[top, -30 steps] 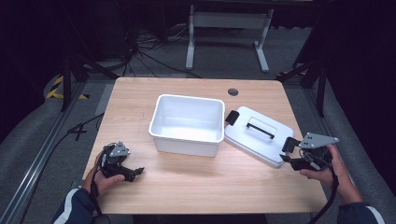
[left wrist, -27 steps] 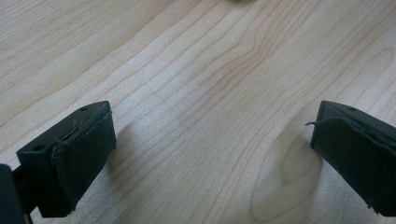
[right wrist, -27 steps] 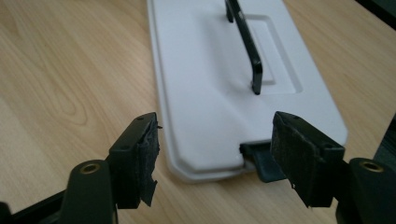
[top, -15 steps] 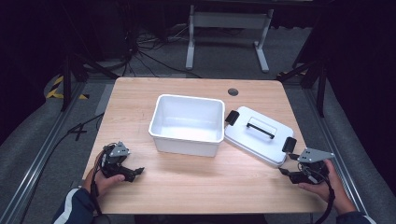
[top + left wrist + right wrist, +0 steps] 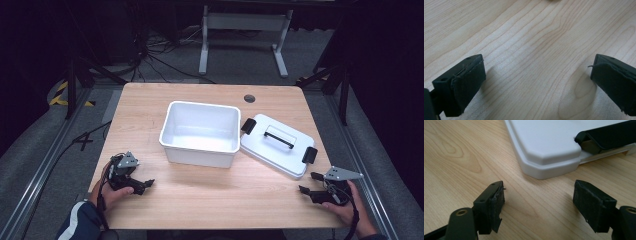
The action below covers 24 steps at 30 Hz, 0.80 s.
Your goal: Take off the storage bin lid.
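Drawn back and lowered since a second ago, the right tongs (image 5: 309, 183) now sit near the bench's (image 5: 150, 107) front right corner, just clear of the white lid (image 5: 260, 142), jaws having just opened wider with nothing between them. That lid lies flat beside the white bin (image 5: 200, 150), which is empty. Left tongs (image 5: 144, 184) rest open on bare wood.

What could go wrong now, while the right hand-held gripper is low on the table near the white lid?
1. The right hand-held gripper has just been opening, with nothing between the jaws. It faces the lid's thick rounded corner, not the black handle, so a grip there may slip.
2. The lid lies close beside the white bin. A push from the gripper may slide it against the bin.
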Each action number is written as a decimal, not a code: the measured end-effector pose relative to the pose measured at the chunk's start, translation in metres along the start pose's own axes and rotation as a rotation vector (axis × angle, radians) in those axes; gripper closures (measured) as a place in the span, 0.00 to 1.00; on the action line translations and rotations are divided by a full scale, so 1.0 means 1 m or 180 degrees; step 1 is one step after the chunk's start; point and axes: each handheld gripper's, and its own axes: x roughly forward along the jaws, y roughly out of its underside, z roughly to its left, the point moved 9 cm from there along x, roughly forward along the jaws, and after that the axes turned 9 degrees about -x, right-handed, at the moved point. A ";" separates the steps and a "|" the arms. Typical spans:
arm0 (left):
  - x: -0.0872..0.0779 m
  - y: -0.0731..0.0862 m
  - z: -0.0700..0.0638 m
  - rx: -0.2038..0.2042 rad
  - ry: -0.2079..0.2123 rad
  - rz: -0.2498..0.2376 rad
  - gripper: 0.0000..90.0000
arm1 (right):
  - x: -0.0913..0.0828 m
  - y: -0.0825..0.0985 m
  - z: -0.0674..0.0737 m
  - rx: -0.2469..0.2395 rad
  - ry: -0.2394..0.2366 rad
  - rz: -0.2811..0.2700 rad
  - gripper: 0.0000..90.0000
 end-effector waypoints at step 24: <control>-0.001 0.001 0.000 -0.0029 -0.0037 -0.0026 0.00 | 0.000 0.001 0.000 0.0051 0.0049 0.0035 0.24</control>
